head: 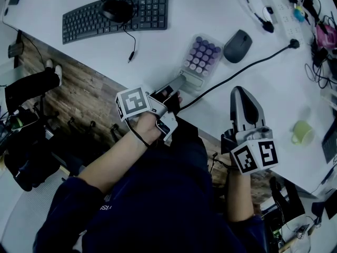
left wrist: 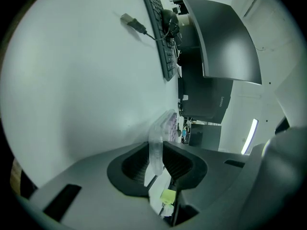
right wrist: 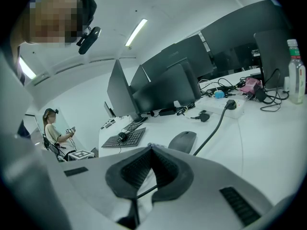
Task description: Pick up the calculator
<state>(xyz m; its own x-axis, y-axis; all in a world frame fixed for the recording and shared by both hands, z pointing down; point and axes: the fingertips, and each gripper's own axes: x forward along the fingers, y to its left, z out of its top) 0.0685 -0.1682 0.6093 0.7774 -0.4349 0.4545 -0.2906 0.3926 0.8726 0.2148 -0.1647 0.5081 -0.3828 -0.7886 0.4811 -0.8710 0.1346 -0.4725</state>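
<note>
The calculator (head: 202, 57), clear-cased with rows of purple keys, lies on the white desk (head: 158, 51) close to its near edge. My left gripper (head: 178, 87) reaches over that edge and is shut on the calculator's near end. In the left gripper view the clear edge (left wrist: 156, 147) stands upright between the two dark pads, which press on it, and the purple keys (left wrist: 171, 123) show beyond. My right gripper (head: 241, 94) hovers to the right, apart from the calculator. In the right gripper view its jaws (right wrist: 152, 150) meet at the tips with nothing held.
A black cable (head: 247, 67) runs between the grippers toward a plug. A grey mouse (head: 238, 45) sits right of the calculator. A keyboard (head: 116, 15) with a black mouse on it lies far left. A power strip (head: 284, 15) and a green object (head: 301, 132) lie right.
</note>
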